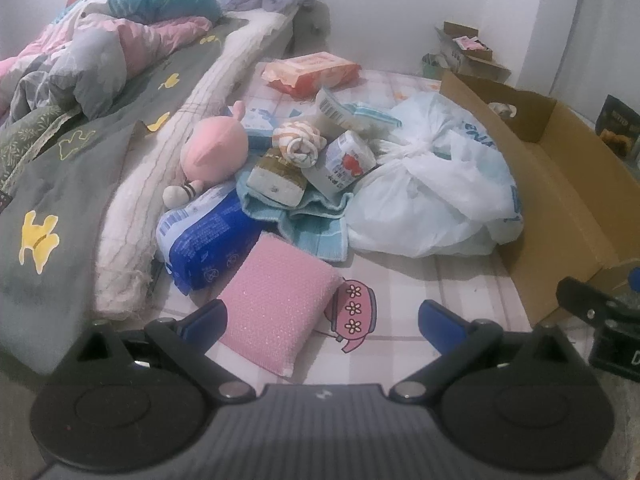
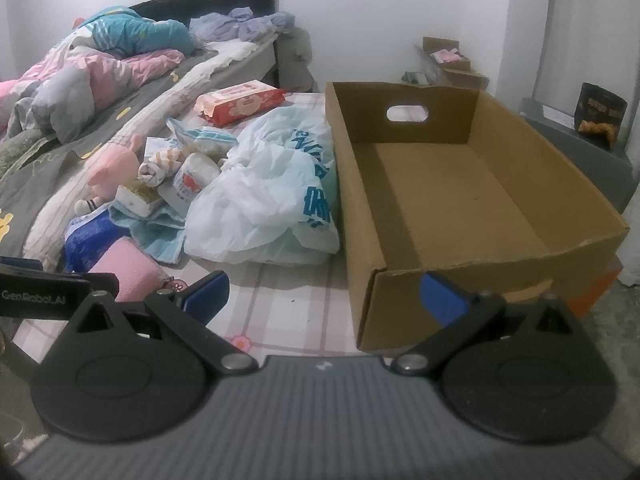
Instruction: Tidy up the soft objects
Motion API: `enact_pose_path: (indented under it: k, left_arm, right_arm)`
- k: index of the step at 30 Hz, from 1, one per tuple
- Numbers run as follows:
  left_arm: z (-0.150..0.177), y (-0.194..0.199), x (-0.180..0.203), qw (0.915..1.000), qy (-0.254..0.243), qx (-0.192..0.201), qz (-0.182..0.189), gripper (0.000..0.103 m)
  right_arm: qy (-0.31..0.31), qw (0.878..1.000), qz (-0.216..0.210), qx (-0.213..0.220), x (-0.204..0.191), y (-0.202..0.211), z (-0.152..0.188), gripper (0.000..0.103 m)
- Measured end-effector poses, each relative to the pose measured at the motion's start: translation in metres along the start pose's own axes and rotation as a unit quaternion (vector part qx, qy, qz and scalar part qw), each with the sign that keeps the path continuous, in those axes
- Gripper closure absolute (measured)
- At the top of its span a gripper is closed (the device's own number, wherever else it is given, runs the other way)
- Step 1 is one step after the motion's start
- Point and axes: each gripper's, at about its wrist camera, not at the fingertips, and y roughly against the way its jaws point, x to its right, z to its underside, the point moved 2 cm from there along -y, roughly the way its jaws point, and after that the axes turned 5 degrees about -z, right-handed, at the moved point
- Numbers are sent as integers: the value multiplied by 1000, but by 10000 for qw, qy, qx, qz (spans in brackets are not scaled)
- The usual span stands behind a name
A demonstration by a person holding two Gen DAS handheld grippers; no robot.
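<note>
Cardboard box (image 2: pixel 460 200) right of plastic bag (image 2: pixel 272 196) (touching), sponge (image 1: pixel 276 304) nearest.

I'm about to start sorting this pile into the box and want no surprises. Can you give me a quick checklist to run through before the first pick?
1. left gripper open and empty: ok, jaws stand wide apart.
2. right gripper open and empty: ok.
3. Nearest pick reachable: ok, the pink sponge lies flat just ahead of the left gripper, nothing on top of it.
4. cardboard box ready to receive: ok, its floor is bare in the right wrist view.
5. Path from sponge to box: not ok, the white plastic bag sits against the box wall, so lift over it.
6. Pile stability: cannot tell; the rolled striped cloth rests atop packets and might roll.
</note>
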Motion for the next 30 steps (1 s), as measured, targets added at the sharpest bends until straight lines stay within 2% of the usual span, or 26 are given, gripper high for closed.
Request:
enact_pose_path:
  k: [30]
  left_arm:
    - [-1, -2, -8, 10000, 73, -28, -12, 1]
  right_arm:
    - [-16, 9999, 87, -77, -2, -5, -4, 1]
